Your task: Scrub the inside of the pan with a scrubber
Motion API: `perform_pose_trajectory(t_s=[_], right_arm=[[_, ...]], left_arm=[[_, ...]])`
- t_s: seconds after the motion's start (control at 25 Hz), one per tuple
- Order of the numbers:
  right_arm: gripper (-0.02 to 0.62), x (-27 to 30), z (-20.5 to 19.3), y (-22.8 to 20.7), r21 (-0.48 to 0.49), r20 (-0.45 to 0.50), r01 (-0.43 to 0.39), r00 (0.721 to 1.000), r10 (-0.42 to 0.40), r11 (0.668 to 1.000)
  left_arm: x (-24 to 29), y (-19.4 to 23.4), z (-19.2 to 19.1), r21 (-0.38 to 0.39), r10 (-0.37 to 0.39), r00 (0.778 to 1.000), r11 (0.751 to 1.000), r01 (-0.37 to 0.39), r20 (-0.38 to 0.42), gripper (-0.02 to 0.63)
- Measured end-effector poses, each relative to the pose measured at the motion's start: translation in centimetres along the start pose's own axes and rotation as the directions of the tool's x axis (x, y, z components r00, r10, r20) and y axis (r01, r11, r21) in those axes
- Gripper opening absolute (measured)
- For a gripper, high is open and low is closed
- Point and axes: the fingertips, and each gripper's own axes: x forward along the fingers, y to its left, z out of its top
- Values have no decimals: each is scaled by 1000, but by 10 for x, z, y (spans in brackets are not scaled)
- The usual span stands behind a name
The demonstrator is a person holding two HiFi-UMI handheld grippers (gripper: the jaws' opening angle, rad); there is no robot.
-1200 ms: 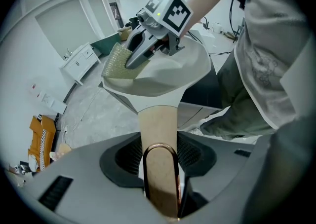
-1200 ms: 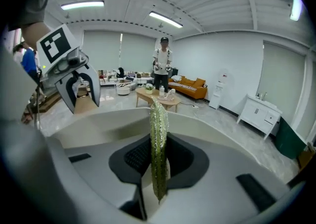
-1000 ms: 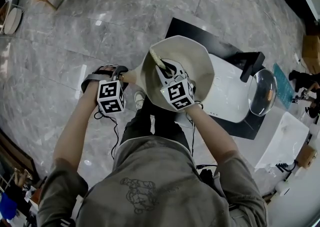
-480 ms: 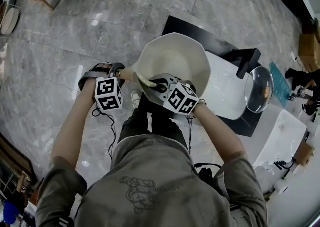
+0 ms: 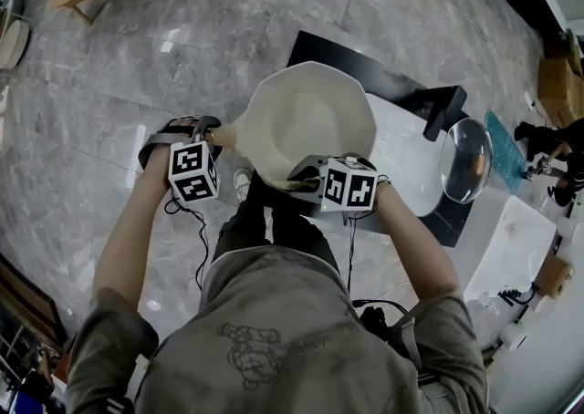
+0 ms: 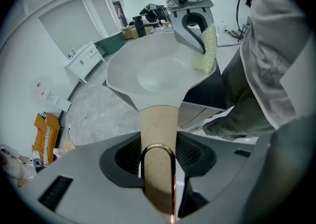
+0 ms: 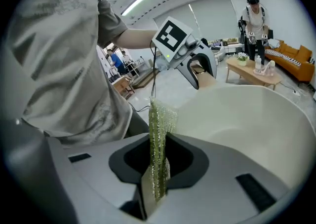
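Right hand-held gripper [image 5: 297, 183] swept scrubber [image 7: 159, 119] to near rim of pan [image 5: 306, 116] | scrubber pinched, likely soft | left hand-held gripper [image 6: 158, 161] clamps stiff handle [image 6: 158, 124]

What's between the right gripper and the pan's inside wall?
The green scrubber, clamped in the right gripper, sticks out toward the pan; the right gripper view shows it.

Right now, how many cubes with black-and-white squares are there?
2. One cube rides on the left tool, which grips the handle of the pan. The other cube rides on the right tool, which holds the scrubber at the pan's near rim.
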Motion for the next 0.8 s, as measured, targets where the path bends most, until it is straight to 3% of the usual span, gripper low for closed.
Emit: perform_pose_trajectory(t_s=[0.08, 0.16, 0.24, 0.28, 0.32, 0.36, 0.4, 0.48, 0.52, 0.56, 0.64, 0.8], right_arm=[[71, -13, 5, 10, 29, 28, -50, 998, 49, 998], [71, -31, 17, 9, 43, 87, -29, 996, 25, 999], [71, -54, 30, -11, 42, 138, 125, 982, -130, 991], [71, -68, 33, -27, 39, 143, 252, 956, -255, 967], [71, -83, 34, -47, 36, 133, 393, 909, -394, 919], [71, -100, 32, -68, 36, 112, 531, 840, -532, 846], [71, -118, 29, -87, 45, 89, 652, 752, -653, 757], [71, -149, 19, -120, 104, 39, 811, 575, -817, 576], [71, -160, 14, -131, 143, 15, 851, 509, -860, 506], [71, -166, 8, -141, 174, -7, 874, 461, -887, 453], [71, -171, -1, -156, 200, -43, 903, 397, -917, 381], [72, -162, -15, -179, 205, -96, 931, 328, -940, 304]], left_arm=[[0, 1, 0, 2, 5, 1000, 1000, -5, -4, 190], [0, 1, -1, 3, 7, 1000, 1000, -7, -5, 190], [1, 1, 0, 1, 8, 1000, 1000, -8, -4, 190], [1, 1, 0, 0, 10, 1000, 1000, -10, -3, 190], [1, 1, 1, 0, 12, 1000, 1000, -12, -2, 190], [1, 1, 0, 0, 14, 1000, 1000, -14, -3, 190], [1, 1, 0, 1, 15, 1000, 1000, -15, -3, 190], [1, 1, 0, 1, 17, 1000, 1000, -17, -4, 190], [1, 1, 0, 1, 18, 1000, 1000, -18, -3, 190], [1, 1, 0, 0, 20, 1000, 1000, -20, -3, 190], [1, 2, 1, 1, 22, 1000, 1000, -22, -1, 190], [0, 3, 1, 1, 24, 1000, 1000, -24, 3, 190]])
